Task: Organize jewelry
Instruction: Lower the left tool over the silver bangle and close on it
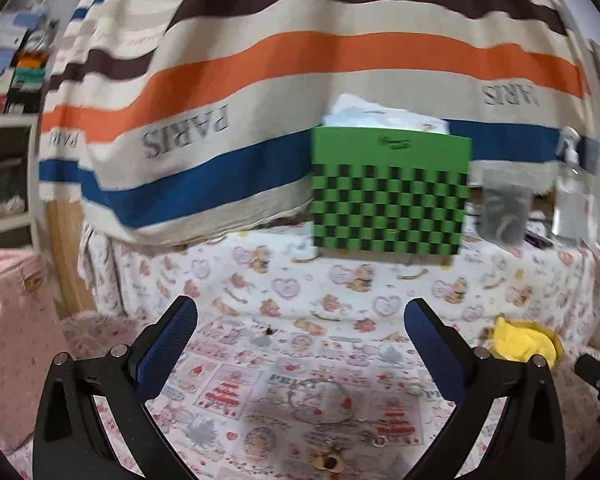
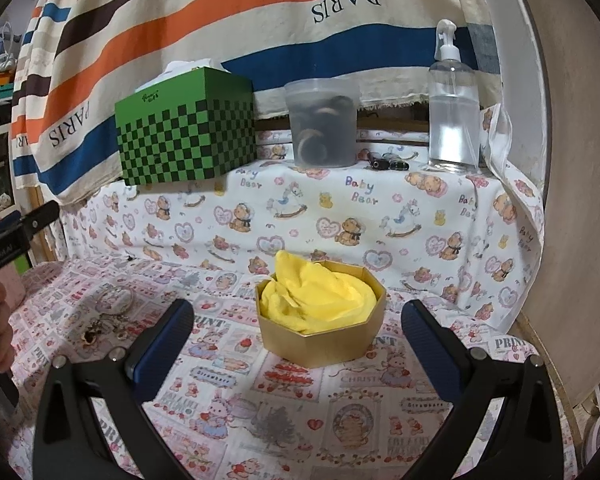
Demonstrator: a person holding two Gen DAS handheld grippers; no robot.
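A heap of jewelry (image 1: 332, 416) with a thin silver bangle, chains and a small brown flower piece lies on the patterned cloth, just ahead of and between my left gripper's fingers. My left gripper (image 1: 300, 344) is open and empty above it. The jewelry also shows in the right wrist view (image 2: 108, 316), at the left. A gold octagonal box (image 2: 320, 320) lined with yellow cloth stands ahead of my right gripper (image 2: 298, 340), which is open and empty. The box shows at the right edge of the left wrist view (image 1: 524, 344).
On a raised shelf at the back stand a green checkered box (image 2: 186, 128), a translucent tub (image 2: 322, 124) holding dark rings, and a clear pump bottle (image 2: 454, 100). A striped PARIS cloth (image 2: 220, 20) hangs behind. A small dark item (image 1: 267, 332) lies on the cloth.
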